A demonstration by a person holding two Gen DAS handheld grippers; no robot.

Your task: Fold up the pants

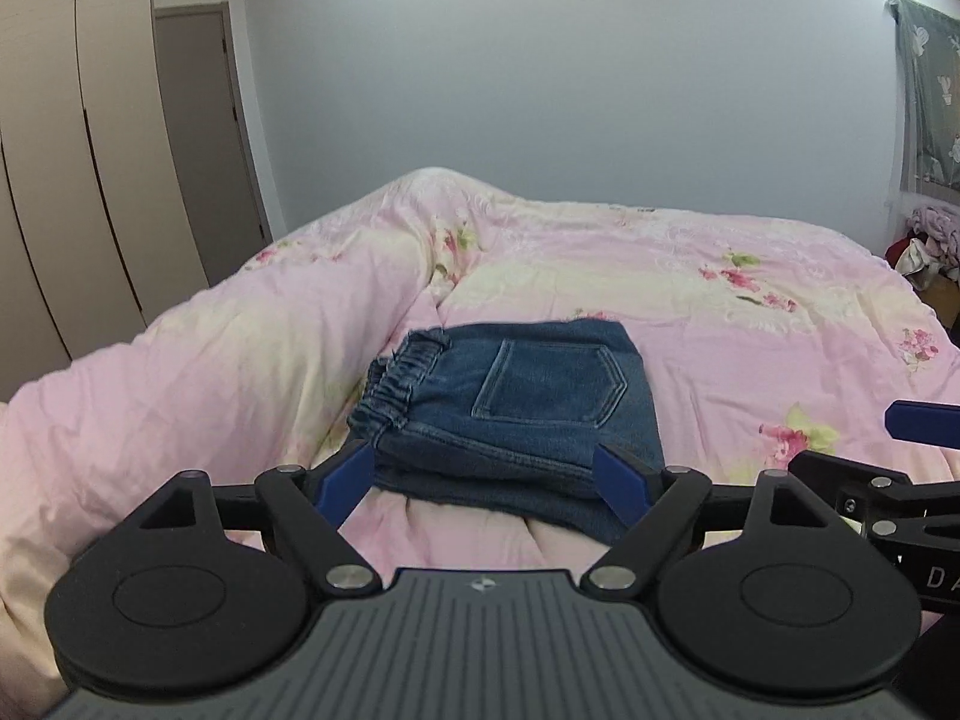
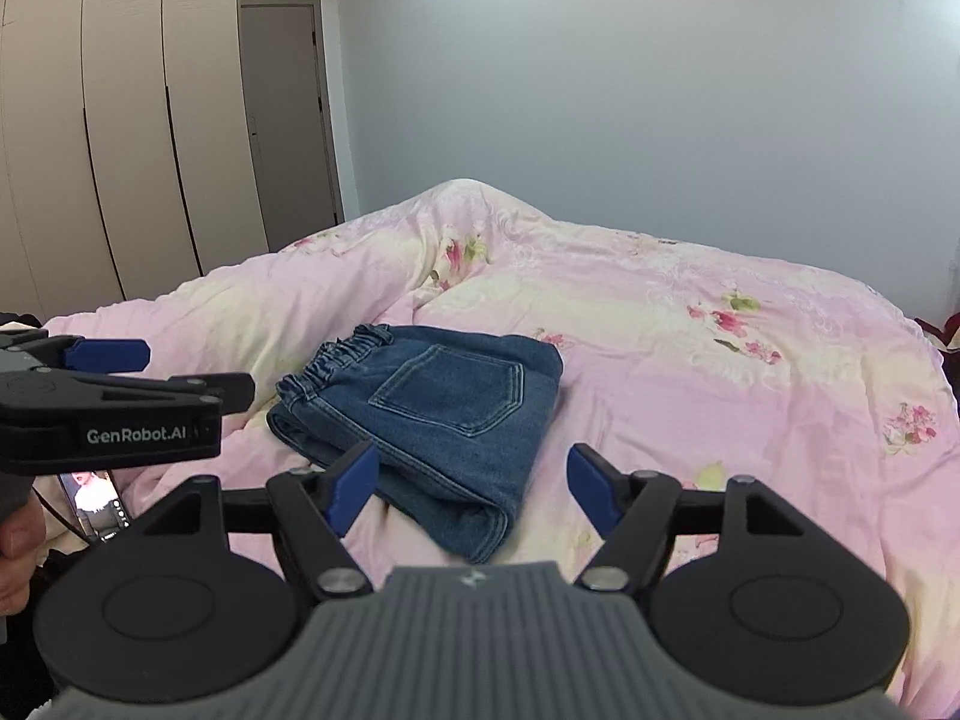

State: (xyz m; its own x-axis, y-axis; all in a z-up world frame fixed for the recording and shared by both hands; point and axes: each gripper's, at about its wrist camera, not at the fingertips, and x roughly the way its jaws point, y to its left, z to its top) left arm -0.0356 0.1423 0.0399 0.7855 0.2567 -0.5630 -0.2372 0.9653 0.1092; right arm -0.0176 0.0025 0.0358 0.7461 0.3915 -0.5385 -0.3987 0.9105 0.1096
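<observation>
The blue denim pants (image 1: pixel 510 414) lie folded into a compact stack on the pink floral quilt (image 1: pixel 720 300), back pocket up, elastic waistband to the left. My left gripper (image 1: pixel 486 474) is open and empty, just in front of the stack's near edge. In the right wrist view the pants (image 2: pixel 432 414) lie ahead, and my right gripper (image 2: pixel 474 474) is open and empty over their near corner. The left gripper (image 2: pixel 108 396) shows at the left edge of that view, and the right gripper's blue fingertip (image 1: pixel 918 420) shows at the right edge of the left wrist view.
The quilt (image 2: pixel 720 360) covers the whole bed, with a raised fold behind the pants. A beige wardrobe (image 2: pixel 120 120) and a door (image 2: pixel 288 120) stand at the left. A curtain (image 1: pixel 930 102) and piled clothes (image 1: pixel 930 240) are at the right. A phone (image 2: pixel 96 504) lies at the left.
</observation>
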